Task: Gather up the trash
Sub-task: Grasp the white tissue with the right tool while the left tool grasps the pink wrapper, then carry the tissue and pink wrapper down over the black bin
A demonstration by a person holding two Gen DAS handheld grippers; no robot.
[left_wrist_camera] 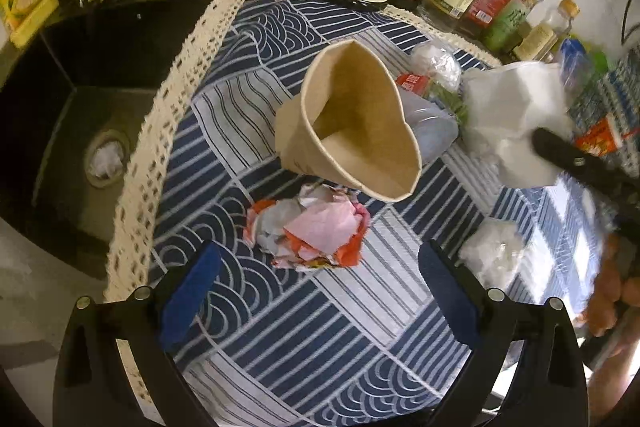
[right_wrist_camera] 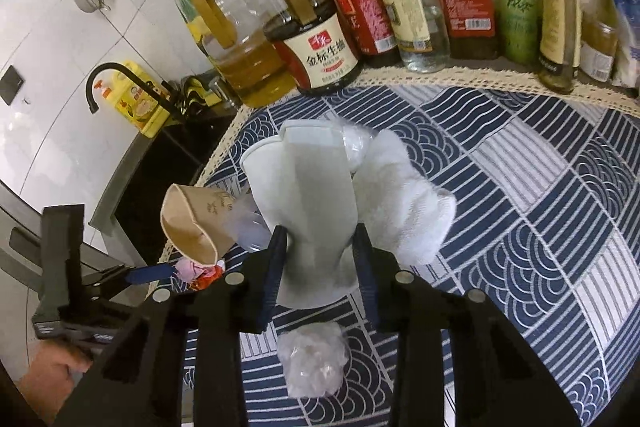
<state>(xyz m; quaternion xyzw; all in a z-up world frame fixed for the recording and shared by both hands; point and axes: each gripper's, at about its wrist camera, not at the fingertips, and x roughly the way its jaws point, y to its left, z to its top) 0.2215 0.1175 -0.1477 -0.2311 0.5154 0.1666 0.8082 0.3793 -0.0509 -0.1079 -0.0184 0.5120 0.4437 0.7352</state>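
Right wrist view is showing the right gripper (right_wrist_camera: 320,247) clenching a squashed white paper cup (right_wrist_camera: 308,203), its mouth pointing away toward the bottles (right_wrist_camera: 400,7), long axis lying along the fingers, a white tissue wad (right_wrist_camera: 404,195) sticking at its side. Everything is sitting over a blue wave-patterned cloth (right_wrist_camera: 540,207) with a lace edge, beside a dark sink (left_wrist_camera: 80,107). Left gripper (left_wrist_camera: 316,267) is hanging open above a crumpled pink-red wrapper (left_wrist_camera: 312,231), near a flattened brown paper cup (left_wrist_camera: 356,123)
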